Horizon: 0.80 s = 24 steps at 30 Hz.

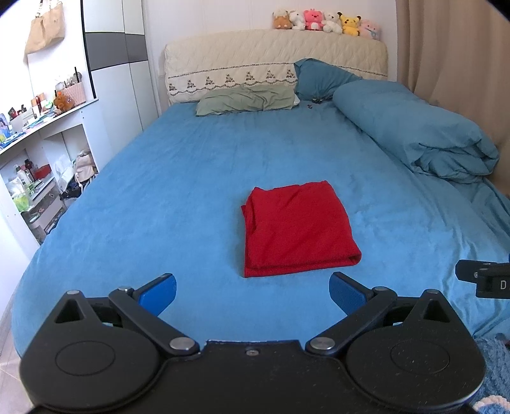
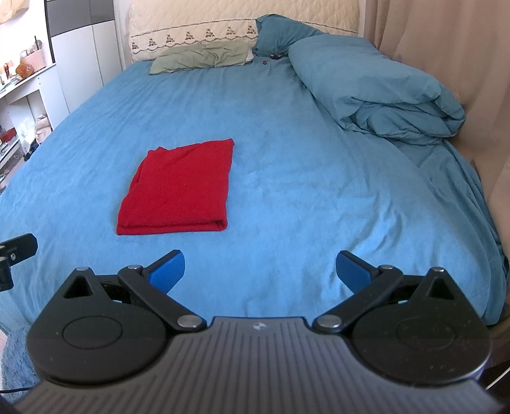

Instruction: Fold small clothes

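Note:
A red garment (image 1: 296,229) lies folded into a neat rectangle on the blue bedsheet (image 1: 159,191), with its thick folded edge toward me. It also shows in the right wrist view (image 2: 178,188), left of centre. My left gripper (image 1: 252,291) is open and empty, held just short of the garment's near edge. My right gripper (image 2: 260,270) is open and empty, to the right of the garment and apart from it. Part of the right gripper's body (image 1: 487,281) shows at the right edge of the left wrist view.
A rolled blue duvet (image 1: 414,133) lies along the bed's right side. A green pillow (image 1: 245,100) and a teal pillow (image 1: 322,78) lie by the headboard, with plush toys (image 1: 325,22) on top. White shelves (image 1: 41,153) with clutter stand left of the bed. A beige curtain (image 2: 446,47) hangs at right.

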Each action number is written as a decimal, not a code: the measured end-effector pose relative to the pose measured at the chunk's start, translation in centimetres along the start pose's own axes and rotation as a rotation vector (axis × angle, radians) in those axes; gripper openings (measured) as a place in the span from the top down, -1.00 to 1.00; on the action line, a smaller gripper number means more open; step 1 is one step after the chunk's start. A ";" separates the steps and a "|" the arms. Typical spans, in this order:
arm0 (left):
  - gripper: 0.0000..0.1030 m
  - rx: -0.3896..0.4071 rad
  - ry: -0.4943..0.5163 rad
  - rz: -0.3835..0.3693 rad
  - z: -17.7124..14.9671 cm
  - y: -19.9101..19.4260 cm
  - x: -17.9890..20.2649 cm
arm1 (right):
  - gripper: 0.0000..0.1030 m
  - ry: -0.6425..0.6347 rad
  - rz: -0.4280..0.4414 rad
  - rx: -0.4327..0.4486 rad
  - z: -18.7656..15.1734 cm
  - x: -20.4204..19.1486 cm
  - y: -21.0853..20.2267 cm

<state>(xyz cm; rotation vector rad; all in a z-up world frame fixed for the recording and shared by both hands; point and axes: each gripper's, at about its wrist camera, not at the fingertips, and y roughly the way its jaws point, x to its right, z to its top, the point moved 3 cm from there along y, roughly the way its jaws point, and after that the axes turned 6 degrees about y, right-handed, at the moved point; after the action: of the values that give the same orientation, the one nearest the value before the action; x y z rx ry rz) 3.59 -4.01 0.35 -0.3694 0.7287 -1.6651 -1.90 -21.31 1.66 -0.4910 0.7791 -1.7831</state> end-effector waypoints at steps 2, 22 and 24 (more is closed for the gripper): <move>-1.00 0.001 -0.003 -0.001 0.1 0.0 0.0 | -1.00 0.002 0.000 0.001 0.0 -0.1 -0.1; -1.00 0.028 -0.006 0.033 0.0 -0.7 0.0 | -1.00 0.001 -0.002 0.012 0.1 -0.7 -0.5; -1.00 0.027 -0.015 0.020 0.0 -0.6 -0.1 | -1.00 0.001 -0.001 0.015 0.1 -0.8 -0.5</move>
<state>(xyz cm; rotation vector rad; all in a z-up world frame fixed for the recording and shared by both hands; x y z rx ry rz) 3.13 -3.82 0.76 -0.3537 0.6961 -1.6505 -1.92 -20.50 2.15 -0.4813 0.7659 -1.7894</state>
